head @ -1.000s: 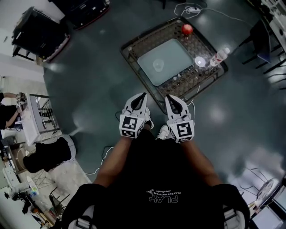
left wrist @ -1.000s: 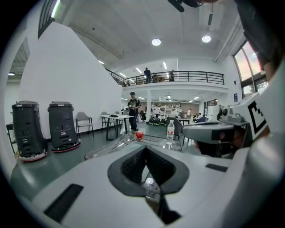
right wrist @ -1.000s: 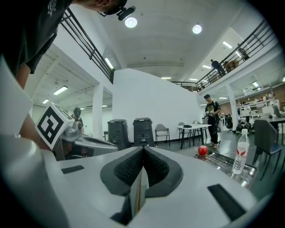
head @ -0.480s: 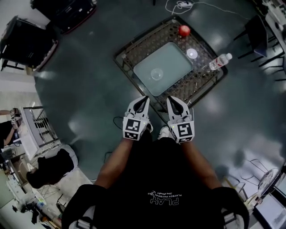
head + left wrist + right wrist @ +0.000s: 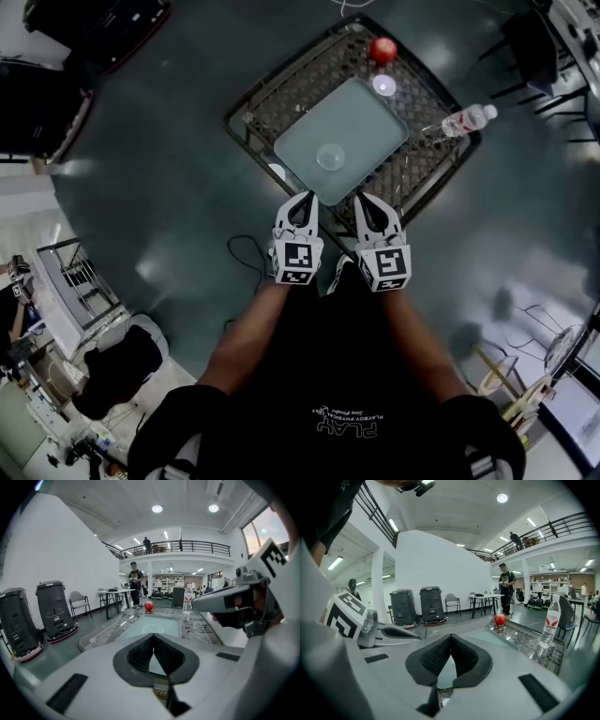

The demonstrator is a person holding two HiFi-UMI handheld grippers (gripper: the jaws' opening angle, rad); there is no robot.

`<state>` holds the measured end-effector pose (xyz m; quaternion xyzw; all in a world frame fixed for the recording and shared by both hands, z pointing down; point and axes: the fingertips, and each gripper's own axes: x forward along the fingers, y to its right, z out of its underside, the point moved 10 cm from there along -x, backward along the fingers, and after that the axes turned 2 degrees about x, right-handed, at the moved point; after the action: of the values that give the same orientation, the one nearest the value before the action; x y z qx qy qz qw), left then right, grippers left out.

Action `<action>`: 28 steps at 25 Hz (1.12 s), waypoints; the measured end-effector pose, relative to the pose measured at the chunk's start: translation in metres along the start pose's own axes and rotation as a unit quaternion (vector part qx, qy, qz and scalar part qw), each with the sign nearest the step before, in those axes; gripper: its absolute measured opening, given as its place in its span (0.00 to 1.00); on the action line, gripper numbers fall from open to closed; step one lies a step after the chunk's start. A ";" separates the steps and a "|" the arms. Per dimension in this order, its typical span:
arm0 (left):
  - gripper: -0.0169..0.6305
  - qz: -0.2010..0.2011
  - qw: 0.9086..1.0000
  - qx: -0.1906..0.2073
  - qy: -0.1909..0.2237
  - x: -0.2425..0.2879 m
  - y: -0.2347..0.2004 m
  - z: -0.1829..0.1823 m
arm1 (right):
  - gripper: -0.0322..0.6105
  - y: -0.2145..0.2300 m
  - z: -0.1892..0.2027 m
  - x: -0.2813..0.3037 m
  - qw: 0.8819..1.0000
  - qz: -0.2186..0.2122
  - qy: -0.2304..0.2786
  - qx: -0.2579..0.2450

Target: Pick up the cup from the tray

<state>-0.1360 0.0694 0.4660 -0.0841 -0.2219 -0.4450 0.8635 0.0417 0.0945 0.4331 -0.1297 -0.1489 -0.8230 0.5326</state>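
Observation:
A clear cup (image 5: 330, 157) stands upright in the middle of a pale tray (image 5: 366, 112) on a mesh-topped table (image 5: 258, 112). In the left gripper view the cup (image 5: 153, 628) shows as a faint ring on the tray (image 5: 166, 620), just beyond the jaws. My left gripper (image 5: 306, 198) and right gripper (image 5: 365, 199) hang side by side at the table's near edge, short of the tray. Both are shut with nothing between the pads. The left gripper (image 5: 153, 637) and the right gripper (image 5: 451, 637) both point toward the table.
A red apple (image 5: 382, 50) and a small white disc (image 5: 382, 84) lie beyond the tray. A water bottle (image 5: 466, 120) stands at the table's right edge. A small white cup (image 5: 277, 172) sits by the near left edge. Black machines (image 5: 55, 607) stand on the floor to the left.
Both grippers have moved forward and down toward the table's near edge, still side by side and shut. The table now lies closer in front of them.

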 end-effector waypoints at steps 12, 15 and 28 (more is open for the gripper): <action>0.11 0.021 0.999 -0.006 -0.043 0.050 0.001 0.019 | 0.06 0.016 0.022 0.033 0.999 -0.012 -0.036 -0.009; 0.29 0.020 0.998 -0.019 -0.057 0.061 0.000 0.023 | 0.06 0.023 0.026 0.038 0.999 -0.019 -0.044 -0.011; 0.55 0.015 0.996 -0.022 -0.085 0.113 0.008 0.020 | 0.06 0.060 0.033 0.047 0.997 -0.044 -0.057 -0.002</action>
<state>-0.0788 -0.0019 0.5359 -0.1443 -0.2833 -0.4282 0.8459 0.0799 0.0442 0.4880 -0.1707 -0.1825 -0.8376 0.4858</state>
